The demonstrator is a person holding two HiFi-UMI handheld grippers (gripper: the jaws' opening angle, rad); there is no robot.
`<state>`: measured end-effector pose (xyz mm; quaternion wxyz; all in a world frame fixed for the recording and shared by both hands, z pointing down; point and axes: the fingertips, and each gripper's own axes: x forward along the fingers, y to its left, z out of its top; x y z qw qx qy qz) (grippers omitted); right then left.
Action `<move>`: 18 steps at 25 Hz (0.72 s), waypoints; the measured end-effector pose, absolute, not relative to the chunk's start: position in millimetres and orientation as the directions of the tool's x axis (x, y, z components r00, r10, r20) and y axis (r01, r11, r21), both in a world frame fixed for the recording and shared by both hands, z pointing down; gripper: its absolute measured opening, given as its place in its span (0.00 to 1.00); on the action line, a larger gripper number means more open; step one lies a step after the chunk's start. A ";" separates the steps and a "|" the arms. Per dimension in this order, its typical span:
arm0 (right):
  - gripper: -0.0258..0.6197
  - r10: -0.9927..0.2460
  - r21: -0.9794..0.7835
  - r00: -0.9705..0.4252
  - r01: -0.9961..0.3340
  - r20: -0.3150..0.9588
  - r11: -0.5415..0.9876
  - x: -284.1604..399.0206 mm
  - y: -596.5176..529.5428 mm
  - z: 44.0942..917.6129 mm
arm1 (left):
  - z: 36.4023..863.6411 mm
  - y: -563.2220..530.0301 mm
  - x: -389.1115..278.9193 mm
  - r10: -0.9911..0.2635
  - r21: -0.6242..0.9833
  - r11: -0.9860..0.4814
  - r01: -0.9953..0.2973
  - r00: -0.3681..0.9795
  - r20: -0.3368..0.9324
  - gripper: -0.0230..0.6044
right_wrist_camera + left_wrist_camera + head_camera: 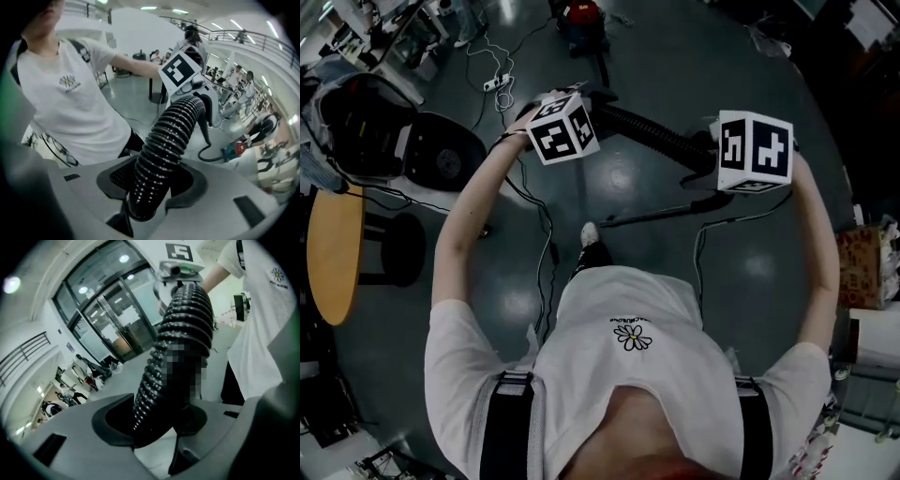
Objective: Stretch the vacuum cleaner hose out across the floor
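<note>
Closest to the lens is the person's white T-shirt, arms reaching out ahead over the dark floor. The black ribbed hose isn't down yet: one short stretch hangs in the air between the two hands, and beyond the left one it seems to run off toward the red vacuum cleaner at the top of the head view.

Left hand-held gripper has its jaws clamped around the hose, and the right hand-held gripper is the same, jaws fairly wide apart only because the hose fills them.

Handling-wise, my guess is it's light, bendy and springy, so it'll sag between the grips and want to curl back once it's let go. Those ribs should keep it from sliding through the pads, which helps. I'd hold it on the ribbed body like this, well apart, and pull gently so the corrugations don't kink or get squashed.
</note>
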<state>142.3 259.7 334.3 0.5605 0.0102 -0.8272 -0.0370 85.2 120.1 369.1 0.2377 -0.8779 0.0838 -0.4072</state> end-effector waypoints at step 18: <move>0.33 -0.664 0.808 -0.724 -0.270 0.188 0.523 73.9 200.9 246.1 | 276.7 409.7 154.6 0.429 0.383 -0.818 0.429 0.899 -0.091 0.33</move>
